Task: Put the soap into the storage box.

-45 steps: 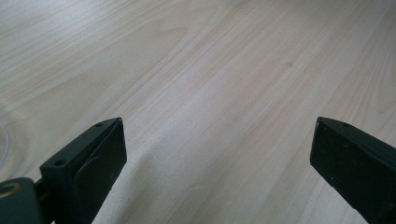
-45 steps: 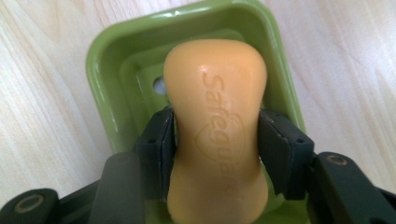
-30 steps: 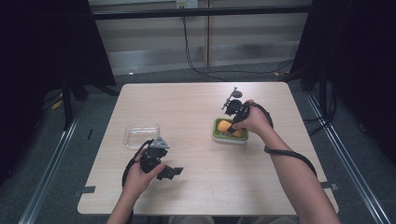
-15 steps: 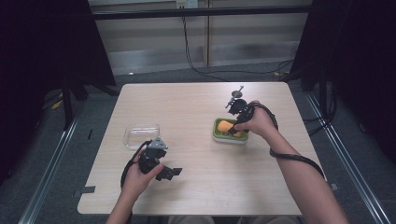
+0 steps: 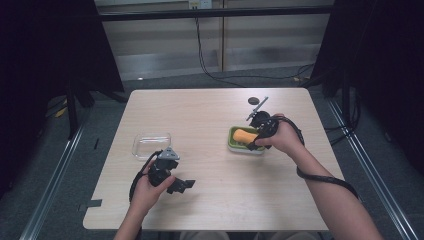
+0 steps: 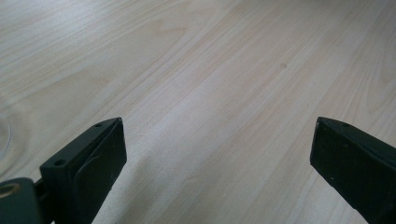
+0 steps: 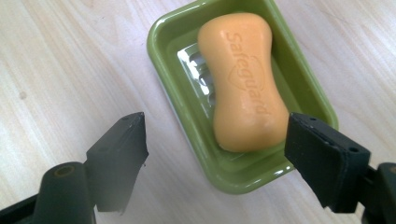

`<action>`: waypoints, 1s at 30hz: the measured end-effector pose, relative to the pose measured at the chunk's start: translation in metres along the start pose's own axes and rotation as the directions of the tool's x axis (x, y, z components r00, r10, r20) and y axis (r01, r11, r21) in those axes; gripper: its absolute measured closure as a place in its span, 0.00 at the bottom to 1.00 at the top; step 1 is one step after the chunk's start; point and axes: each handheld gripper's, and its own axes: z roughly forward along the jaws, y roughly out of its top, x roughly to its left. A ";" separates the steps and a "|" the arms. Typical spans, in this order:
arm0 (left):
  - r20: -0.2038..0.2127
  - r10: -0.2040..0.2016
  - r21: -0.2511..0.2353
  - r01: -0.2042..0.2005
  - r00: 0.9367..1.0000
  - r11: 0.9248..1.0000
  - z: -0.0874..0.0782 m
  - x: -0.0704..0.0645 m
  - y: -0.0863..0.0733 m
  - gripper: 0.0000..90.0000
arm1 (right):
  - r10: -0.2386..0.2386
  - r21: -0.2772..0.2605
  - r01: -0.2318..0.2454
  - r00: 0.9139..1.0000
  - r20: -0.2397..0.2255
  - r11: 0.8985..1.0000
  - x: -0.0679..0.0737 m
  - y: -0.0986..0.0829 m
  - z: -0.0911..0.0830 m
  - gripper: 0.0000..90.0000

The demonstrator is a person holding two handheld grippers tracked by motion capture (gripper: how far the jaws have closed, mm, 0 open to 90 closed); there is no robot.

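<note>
Pale wood counter [image 5: 220, 195] in a dark room, cables on the floor behind. High view: right tool [image 5: 253, 141] over a green dish [image 5: 236, 146] holding a soap [image 5: 243, 136], toward the right edge; left tool [image 5: 181, 186] near the front-left, a clear lid [image 5: 151, 145] just behind it. Left gripper view: left tool [image 6: 217, 158] jaws wide apart over bare counter. Right gripper view: right tool [image 7: 217, 158] jaws apart, straddling the dish [image 7: 243, 179]; orange soap [image 7: 243, 79] lies in it, ungripped.
</note>
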 end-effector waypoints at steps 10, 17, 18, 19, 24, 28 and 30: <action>0.002 -0.004 0.005 0.004 1.000 1.000 0.002 0.000 -0.001 0.04 | 0.002 -0.034 -0.002 1.000 -0.011 0.999 0.010 -0.015 -0.004 0.18; 0.002 -0.003 0.006 0.003 1.000 1.000 0.002 0.000 -0.001 0.04 | -0.004 -0.039 0.004 1.000 -0.016 0.999 0.015 -0.028 -0.006 0.18; 0.002 -0.005 0.007 0.005 1.000 1.000 0.002 0.000 -0.001 0.04 | 0.005 -0.036 -0.006 1.000 -0.019 0.999 0.016 -0.029 -0.007 0.17; 0.002 -0.004 0.008 0.004 1.000 1.000 0.002 0.000 -0.001 0.04 | -0.001 -0.042 0.001 1.000 -0.014 0.999 0.016 -0.031 -0.006 0.17; 0.003 -0.001 0.010 0.001 1.000 1.000 0.002 -0.001 -0.002 0.04 | 0.016 -0.053 -0.017 1.000 -0.015 0.998 0.018 -0.040 -0.006 0.15; 0.001 0.000 0.010 0.000 1.000 1.000 0.002 -0.001 -0.002 0.04 | 0.007 -0.064 -0.008 1.000 -0.010 0.998 0.020 -0.046 -0.004 0.14; 0.001 -0.001 0.010 0.001 1.000 1.000 0.003 -0.001 -0.002 0.04 | 0.011 -0.061 -0.011 1.000 -0.011 0.998 0.021 -0.050 -0.004 0.14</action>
